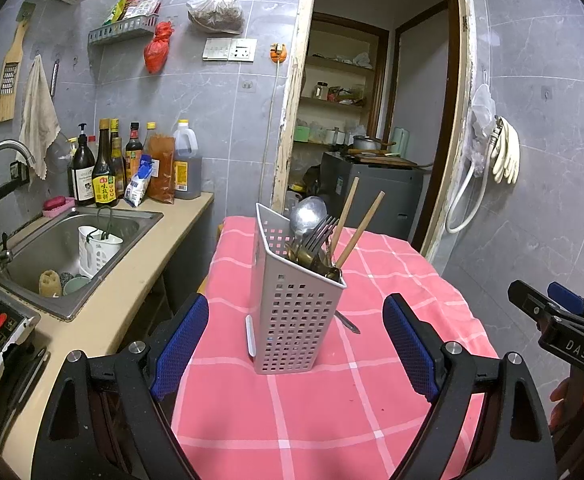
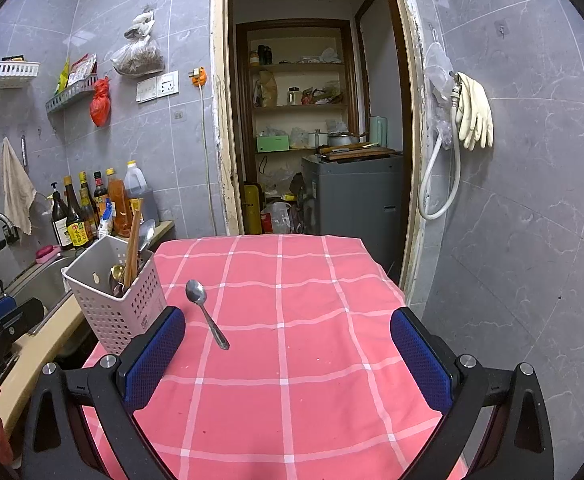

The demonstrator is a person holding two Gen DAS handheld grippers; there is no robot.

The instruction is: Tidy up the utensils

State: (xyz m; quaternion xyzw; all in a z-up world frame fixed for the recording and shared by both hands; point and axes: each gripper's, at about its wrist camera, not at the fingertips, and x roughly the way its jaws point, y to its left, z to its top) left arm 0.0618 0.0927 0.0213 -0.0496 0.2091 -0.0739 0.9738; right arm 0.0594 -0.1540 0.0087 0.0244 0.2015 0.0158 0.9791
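Both grippers hang spread wide and empty over the pink checked cloth (image 2: 292, 320) on the table. The left gripper (image 1: 296, 348) faces the white holder (image 1: 292, 312), which stands upright near the cloth's left edge, just ahead of its fingers, with a fork (image 1: 320, 232), chopsticks (image 1: 356, 228) and spoons inside. A loose spoon (image 2: 205, 312) lies flat just beside the holder, ahead and left of the right gripper (image 2: 287, 356), near its left finger (image 2: 155, 356).
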